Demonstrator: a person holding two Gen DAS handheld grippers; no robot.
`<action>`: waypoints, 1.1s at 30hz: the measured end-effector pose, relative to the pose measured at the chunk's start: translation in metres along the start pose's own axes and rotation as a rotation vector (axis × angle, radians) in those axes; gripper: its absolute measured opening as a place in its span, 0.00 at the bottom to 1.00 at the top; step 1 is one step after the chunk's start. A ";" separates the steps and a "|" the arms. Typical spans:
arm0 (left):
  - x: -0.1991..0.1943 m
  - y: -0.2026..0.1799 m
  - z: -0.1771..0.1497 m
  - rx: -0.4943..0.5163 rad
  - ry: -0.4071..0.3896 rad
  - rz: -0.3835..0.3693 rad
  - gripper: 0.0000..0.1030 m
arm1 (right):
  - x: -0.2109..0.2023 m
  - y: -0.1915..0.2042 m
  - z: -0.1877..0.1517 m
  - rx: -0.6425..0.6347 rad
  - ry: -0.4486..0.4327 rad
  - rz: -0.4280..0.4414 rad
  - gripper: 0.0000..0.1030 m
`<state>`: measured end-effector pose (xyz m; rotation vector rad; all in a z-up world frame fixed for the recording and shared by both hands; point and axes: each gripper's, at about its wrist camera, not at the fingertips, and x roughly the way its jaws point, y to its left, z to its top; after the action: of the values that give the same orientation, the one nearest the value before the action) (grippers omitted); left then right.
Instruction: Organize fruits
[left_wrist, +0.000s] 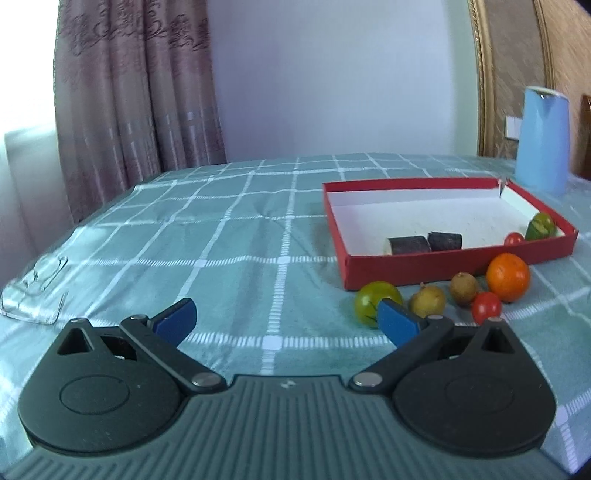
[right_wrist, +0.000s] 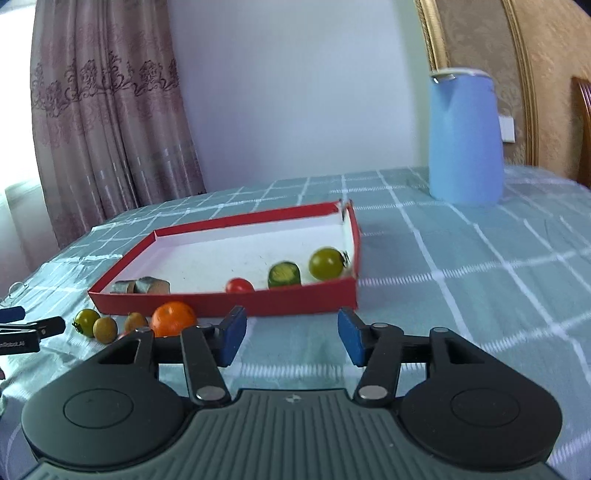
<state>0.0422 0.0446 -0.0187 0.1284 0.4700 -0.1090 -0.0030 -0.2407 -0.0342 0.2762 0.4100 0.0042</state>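
Several fruits lie in the red box, five wait on the cloth, and both grippers gape empty.

One marking is partly legible. In the right wrist view, small white lettering stands on the black body of the left gripper at the left edge of the frame. It is cut off by the frame edge and blurred; the visible part appears to read "Robot.AI". No other text, label, number or sign is readable in either view.
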 end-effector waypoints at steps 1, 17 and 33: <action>0.002 -0.002 0.001 0.004 0.003 0.001 1.00 | 0.000 -0.003 -0.002 0.013 0.000 0.004 0.52; 0.026 -0.029 0.014 0.075 0.062 -0.005 1.00 | 0.003 -0.022 -0.010 0.126 0.002 0.048 0.52; 0.036 -0.031 0.014 0.053 0.095 -0.098 0.82 | 0.002 -0.025 -0.011 0.148 0.002 0.054 0.52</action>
<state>0.0765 0.0088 -0.0256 0.1630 0.5689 -0.2120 -0.0064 -0.2620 -0.0512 0.4332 0.4055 0.0276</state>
